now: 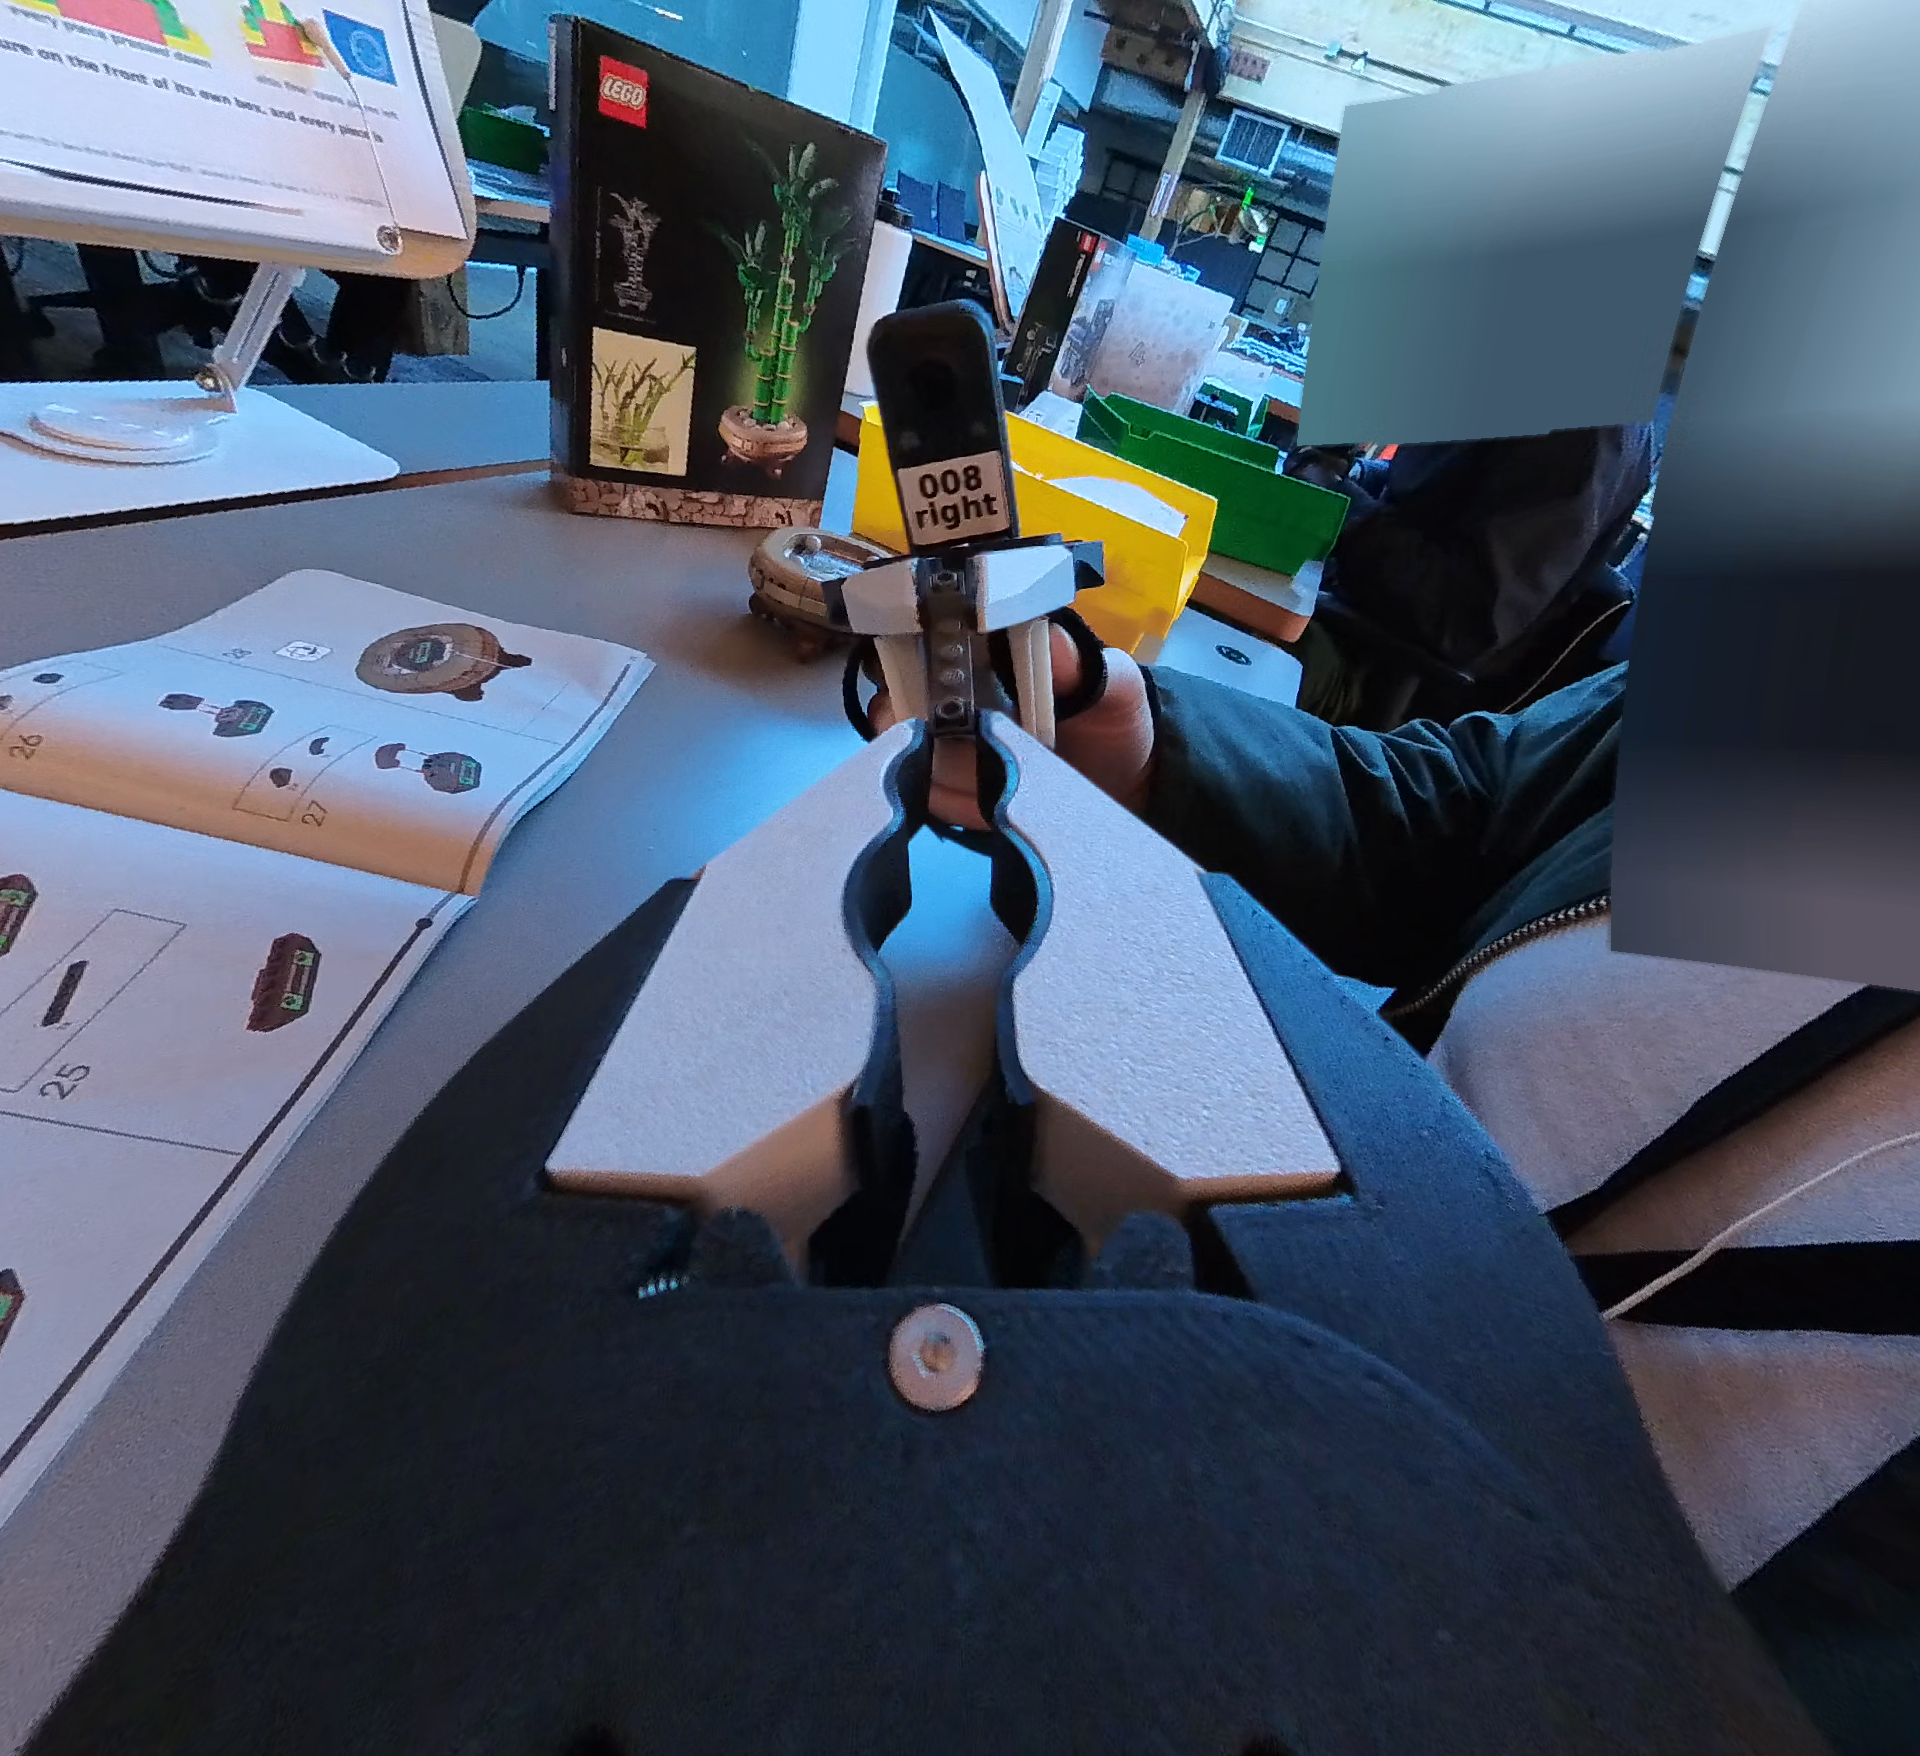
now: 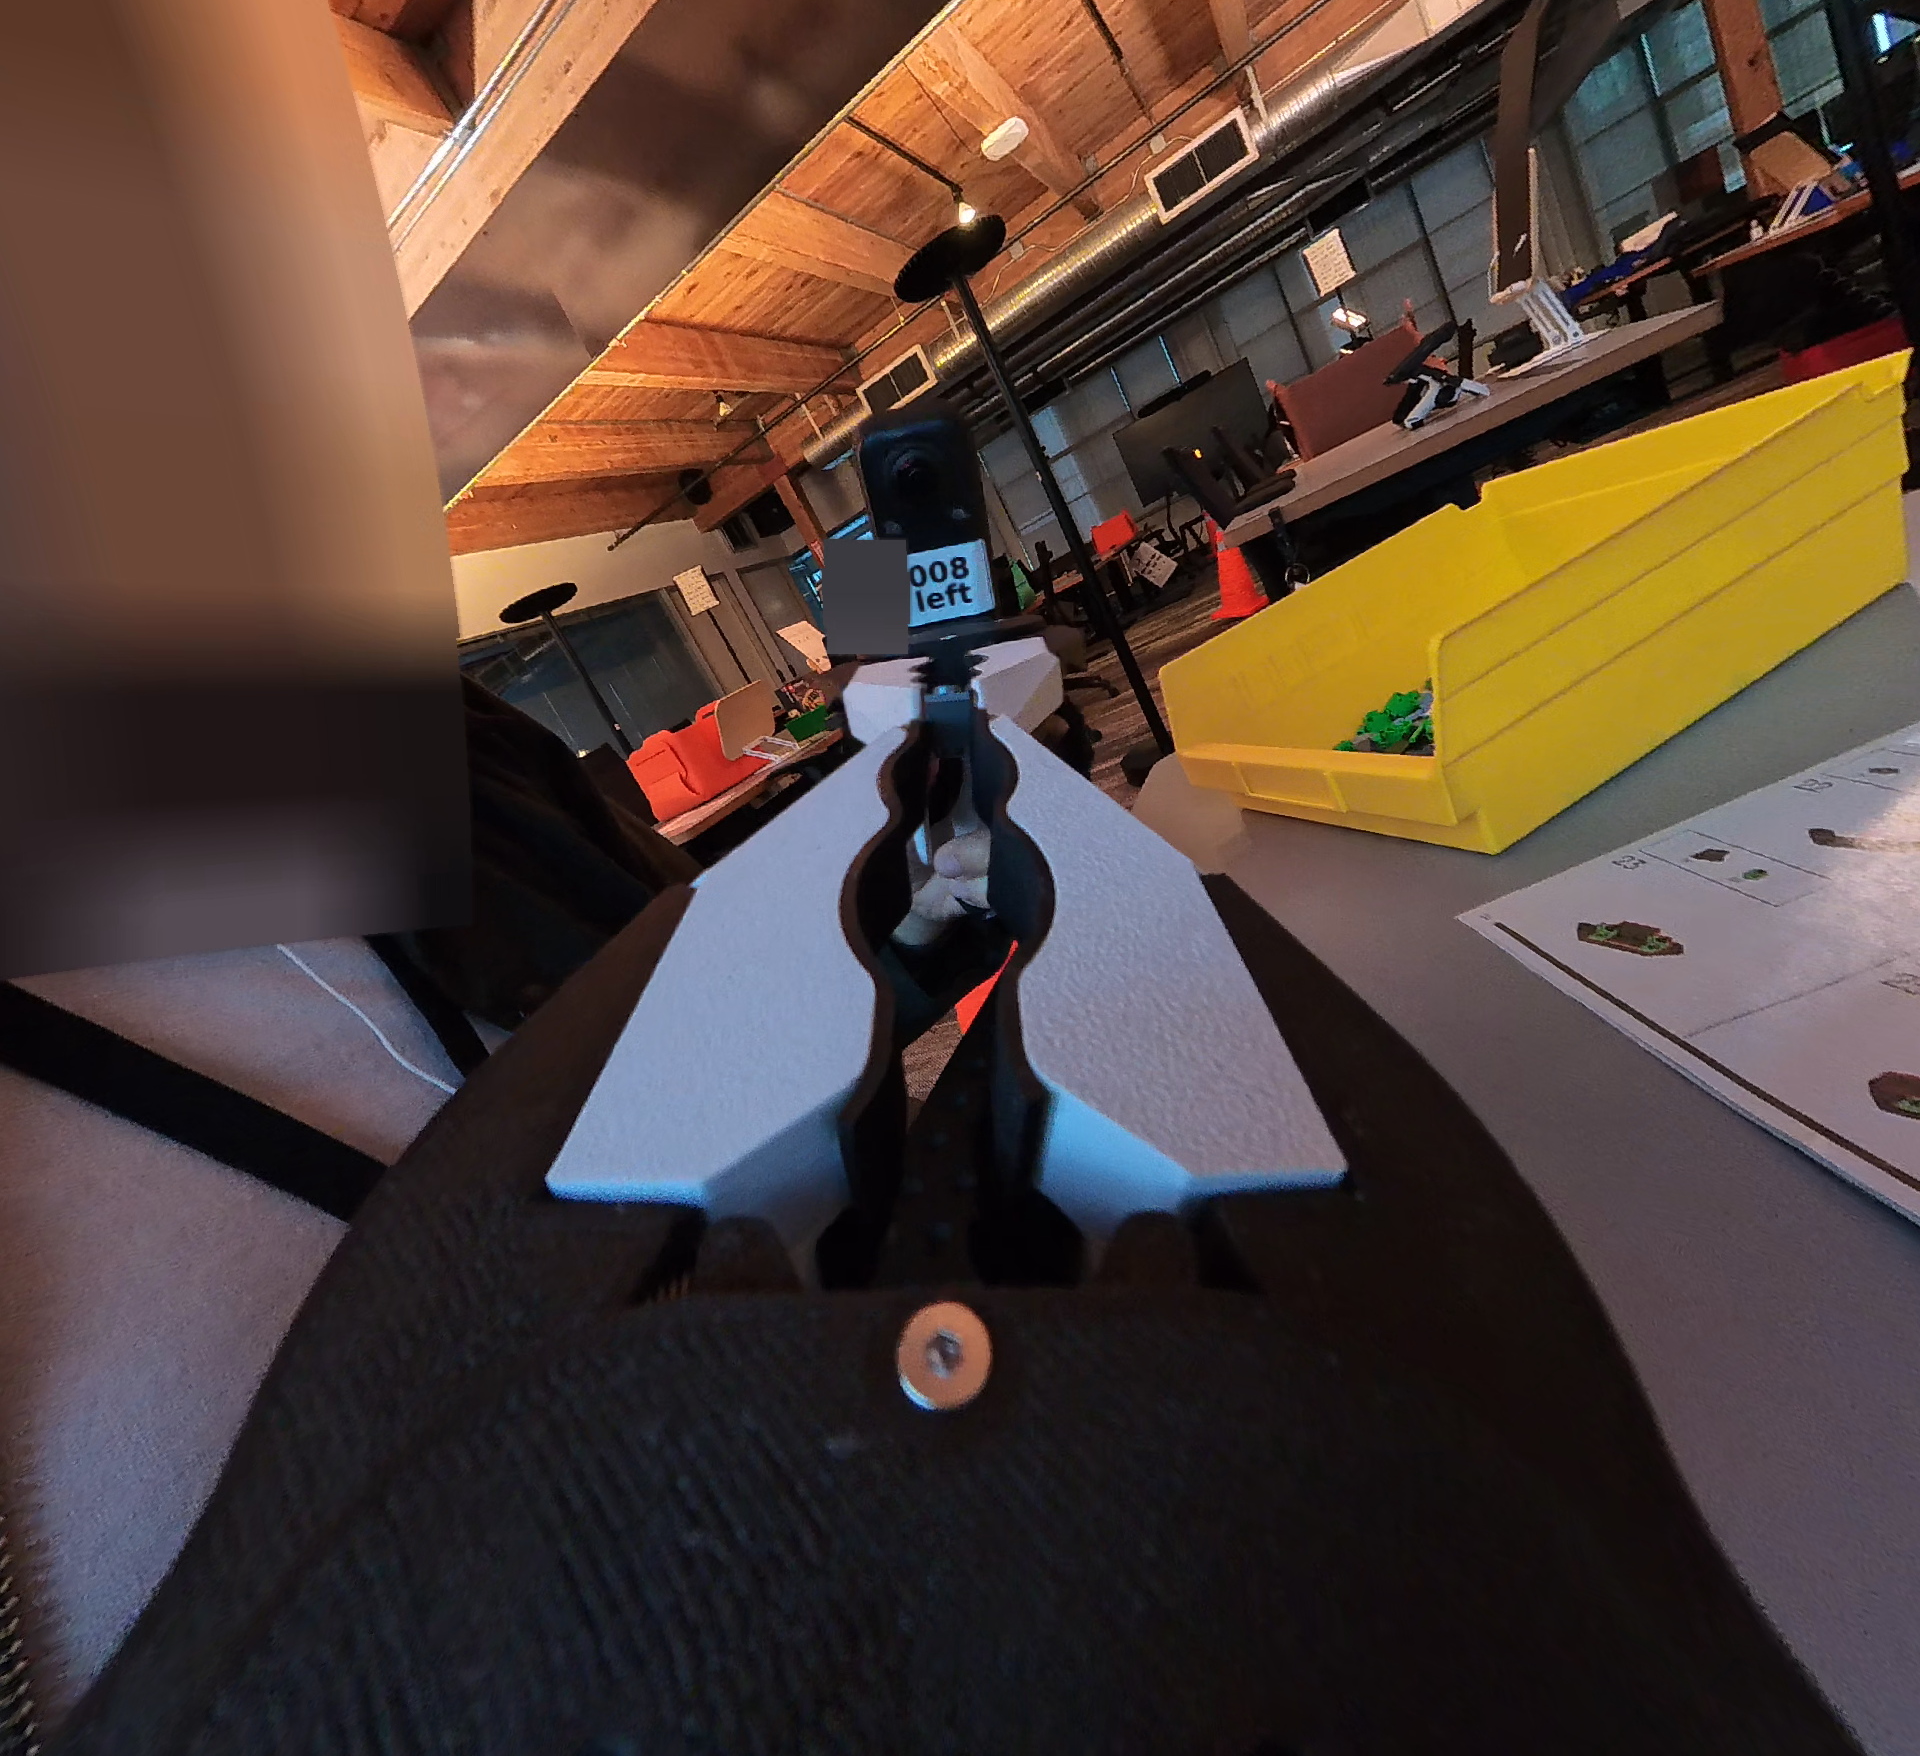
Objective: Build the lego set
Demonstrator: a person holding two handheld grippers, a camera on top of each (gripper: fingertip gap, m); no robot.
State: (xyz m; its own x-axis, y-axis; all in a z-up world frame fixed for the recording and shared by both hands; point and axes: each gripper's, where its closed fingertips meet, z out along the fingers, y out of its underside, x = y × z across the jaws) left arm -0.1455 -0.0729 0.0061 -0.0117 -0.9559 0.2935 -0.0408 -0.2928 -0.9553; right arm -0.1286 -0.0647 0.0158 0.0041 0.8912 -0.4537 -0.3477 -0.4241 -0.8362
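A long dark grey studded plate [image 1: 948, 657] is held in the air between my two grippers, end to end. My left gripper [image 1: 951, 732] is shut on its near end. My right gripper [image 1: 951, 600] faces it and is shut on the far end, with a person's hand [image 1: 1107, 719] behind it. In the right wrist view my right gripper [image 2: 951, 738] is shut on the dark plate [image 2: 951, 776], and the left gripper [image 2: 951, 683] faces it. A round tan pot base model [image 1: 800, 563] sits on the grey table [image 1: 665, 553] behind the right gripper.
An open instruction booklet [image 1: 312, 771] lies at left and also shows in the right wrist view [image 2: 1745, 937]. The set's box [image 1: 717, 283] stands behind. A yellow bin [image 2: 1558, 646] holds green pieces [image 2: 1392, 724]. A green bin [image 1: 1226, 480] and a stand with a page [image 1: 208, 44] are nearby. Less than 4 cm separates the two grippers' tips.
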